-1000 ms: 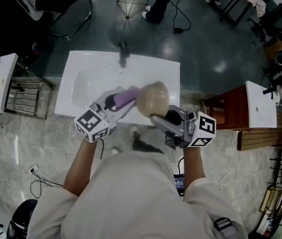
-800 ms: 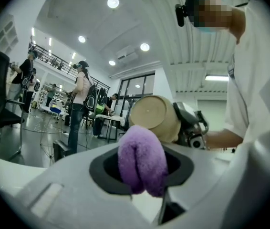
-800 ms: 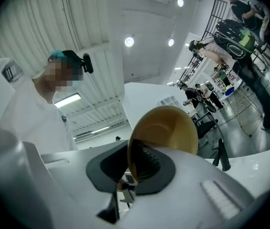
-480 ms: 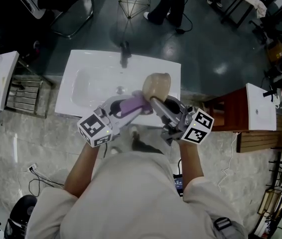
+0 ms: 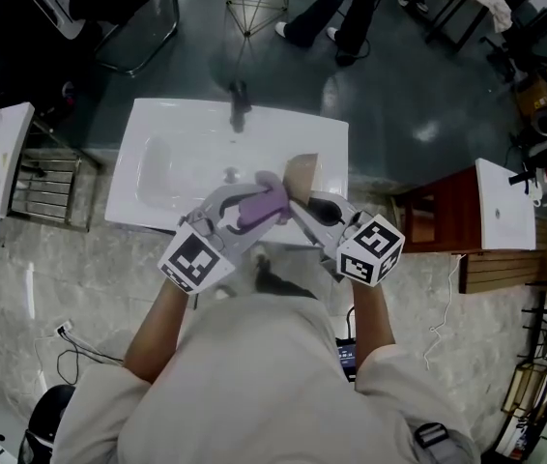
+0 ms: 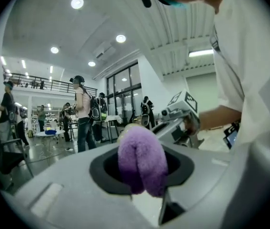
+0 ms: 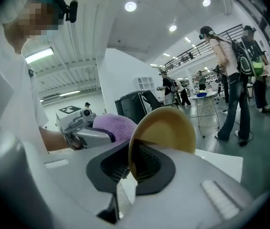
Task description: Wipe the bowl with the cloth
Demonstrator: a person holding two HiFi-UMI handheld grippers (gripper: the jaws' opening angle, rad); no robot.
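Mostly, the cloth (image 6: pixel 142 159) hides the bowl (image 6: pixel 128 126) behind it.

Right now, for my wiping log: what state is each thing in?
Bowl, tipped on edge, rim gripped by the right claw, above the sink.
Cloth, bunched, pinched in the left claw, beside the bowl; contact unclear.
Left claw, shut on the cloth.
Right claw, shut on the bowl's rim.
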